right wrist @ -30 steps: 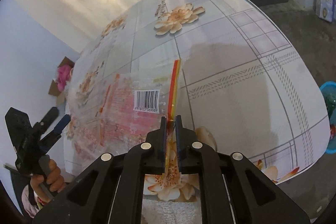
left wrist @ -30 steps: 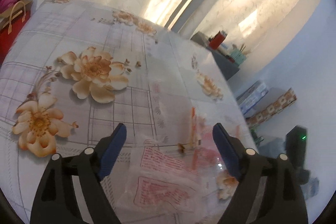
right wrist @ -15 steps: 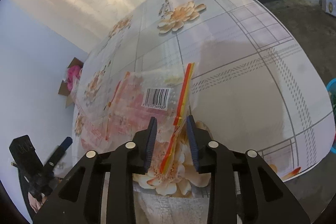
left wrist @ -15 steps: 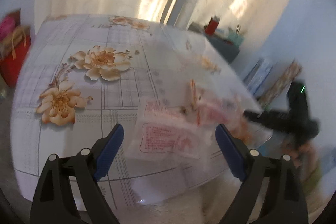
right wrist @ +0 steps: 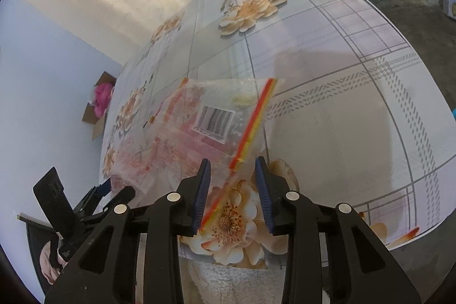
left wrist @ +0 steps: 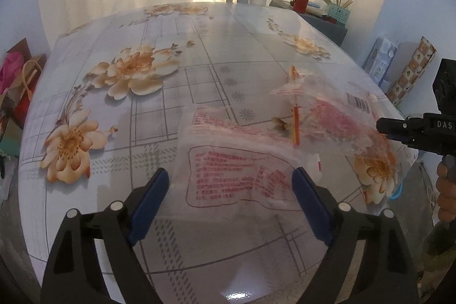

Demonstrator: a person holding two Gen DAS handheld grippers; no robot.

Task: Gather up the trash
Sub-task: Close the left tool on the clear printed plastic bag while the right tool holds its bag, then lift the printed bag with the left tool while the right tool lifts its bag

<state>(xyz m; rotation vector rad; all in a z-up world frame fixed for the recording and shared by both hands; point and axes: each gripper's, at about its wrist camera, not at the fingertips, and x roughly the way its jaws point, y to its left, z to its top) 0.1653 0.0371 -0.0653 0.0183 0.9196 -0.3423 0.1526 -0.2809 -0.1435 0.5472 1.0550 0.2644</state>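
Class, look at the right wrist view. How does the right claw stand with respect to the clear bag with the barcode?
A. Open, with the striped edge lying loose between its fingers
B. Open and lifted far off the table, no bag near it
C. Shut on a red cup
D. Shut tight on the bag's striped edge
A: the right claw is open, and the clear bag has its striped edge running loose between the blue pads.

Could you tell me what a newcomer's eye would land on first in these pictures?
Probably the clear plastic bag with its red-and-yellow zip strip, lying near the table's edge between the open right gripper fingers. Next, the red-printed wrapper ahead of the open left gripper.
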